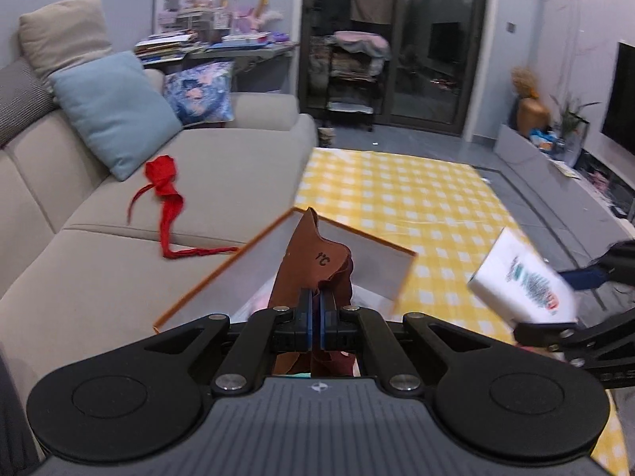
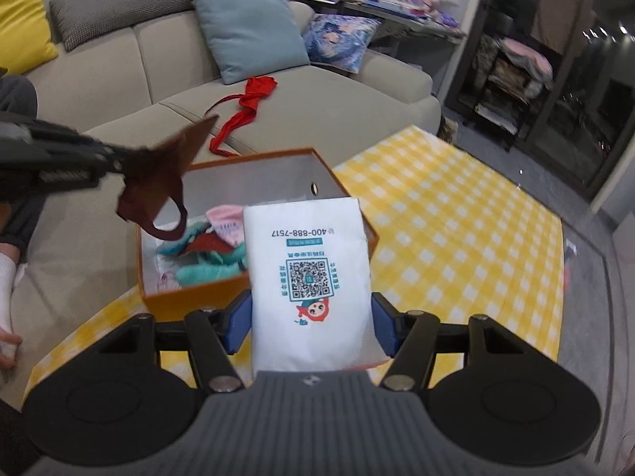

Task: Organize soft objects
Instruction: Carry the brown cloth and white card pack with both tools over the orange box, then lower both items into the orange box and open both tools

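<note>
Sofa (image 2: 99, 91), yellow mat (image 2: 456, 214), box (image 2: 190, 301) part-filled. Left gripper (image 1: 316, 309) clamps limp brown cloth (image 1: 313, 261); right gripper (image 2: 311, 325) squeezes soft white pack (image 2: 309, 277) at sides. Both light.

A home living room is showing here: a beige sofa (image 1: 166, 182) is carrying cushions (image 1: 115, 111), a yellow checked mat (image 1: 401, 194) is lying on the grey floor, dark glass doors (image 1: 416, 39) are closing the far end, and a television (image 1: 623, 95) is hanging over a low cabinet (image 1: 555, 166).
</note>
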Tool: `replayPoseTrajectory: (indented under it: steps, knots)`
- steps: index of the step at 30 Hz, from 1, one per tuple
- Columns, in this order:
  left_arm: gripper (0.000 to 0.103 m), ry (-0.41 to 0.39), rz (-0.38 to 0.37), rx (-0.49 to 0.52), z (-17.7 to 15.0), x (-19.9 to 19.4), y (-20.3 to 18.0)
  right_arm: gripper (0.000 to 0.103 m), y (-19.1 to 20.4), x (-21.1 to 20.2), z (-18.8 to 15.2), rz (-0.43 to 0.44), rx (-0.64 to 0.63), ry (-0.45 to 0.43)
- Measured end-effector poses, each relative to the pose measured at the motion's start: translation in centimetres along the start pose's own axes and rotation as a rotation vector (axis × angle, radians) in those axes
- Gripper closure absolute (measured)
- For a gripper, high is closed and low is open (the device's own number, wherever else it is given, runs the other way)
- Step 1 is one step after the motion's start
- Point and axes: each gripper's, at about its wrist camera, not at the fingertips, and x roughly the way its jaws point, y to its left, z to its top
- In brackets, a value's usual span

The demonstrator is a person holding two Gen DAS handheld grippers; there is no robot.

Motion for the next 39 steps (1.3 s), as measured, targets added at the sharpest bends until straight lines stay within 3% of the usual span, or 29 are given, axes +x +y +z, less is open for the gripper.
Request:
replayPoseTrajectory:
  steps: [12, 28, 39]
  knots:
    - [0.1, 0.148, 0.043, -0.076, -0.4, 8.8, 4.9, 0.042, 2.8, 10.5, 6.7, 0.011, -0.105, 0.091]
    - [0.1, 0.308, 0.021, -0.119, -1.9, 15.0, 7.3, 0.042, 4.3, 22.3, 8.9, 0.006, -0.207, 0.248]
    - [0.1, 0.362, 0.025, -0.177, -2.6, 17.4, 8.9, 0.041, 4.1, 28.2, 9.8, 0.012, -0.263, 0.327]
